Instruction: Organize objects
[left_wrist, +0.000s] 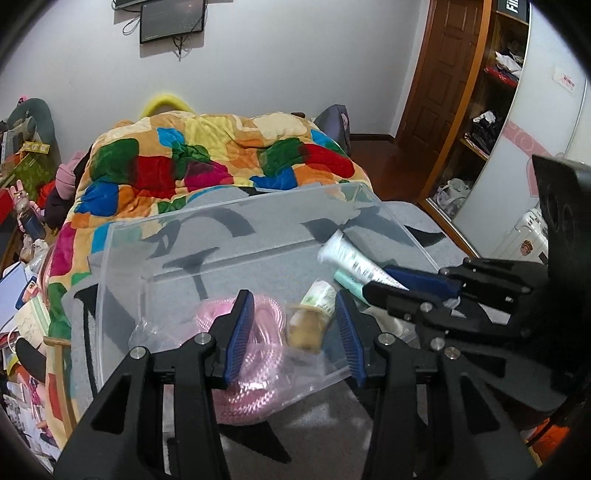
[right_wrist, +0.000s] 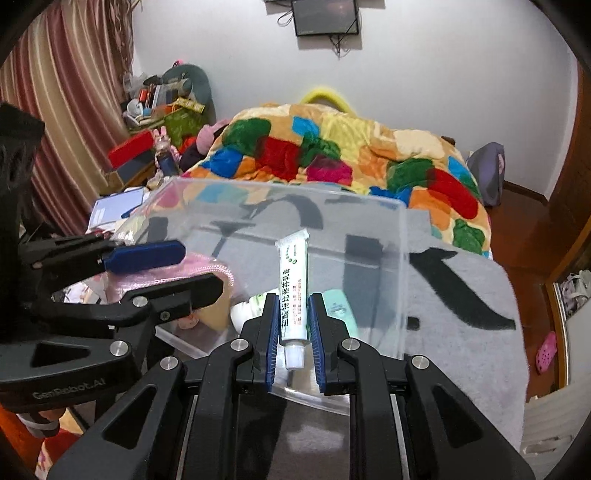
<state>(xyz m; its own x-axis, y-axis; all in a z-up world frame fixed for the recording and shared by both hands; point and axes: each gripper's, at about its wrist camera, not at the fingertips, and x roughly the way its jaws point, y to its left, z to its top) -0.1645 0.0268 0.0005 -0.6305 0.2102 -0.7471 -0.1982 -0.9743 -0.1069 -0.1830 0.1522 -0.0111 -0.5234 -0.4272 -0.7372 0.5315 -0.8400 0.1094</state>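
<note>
A clear plastic box (left_wrist: 122, 236) (right_wrist: 402, 229) sits on a grey blanket on the bed. My right gripper (right_wrist: 292, 299) is shut on a white ointment tube (right_wrist: 293, 284) and holds it over the box's near edge; the tube also shows in the left wrist view (left_wrist: 351, 258). My left gripper (left_wrist: 295, 299) is open above the box, over a pink coiled rope in a bag (left_wrist: 258, 332) and a small beige plush toy (left_wrist: 306, 326). A green-labelled roll (left_wrist: 321, 295) and a mint green pack (left_wrist: 349, 282) (right_wrist: 338, 306) lie in the box.
A colourful quilt (left_wrist: 207, 162) is heaped behind the box. A cluttered side table (right_wrist: 155, 122) stands at the left of the bed. A wooden door (left_wrist: 439, 74) and wardrobe shelves (left_wrist: 487, 122) are at the right.
</note>
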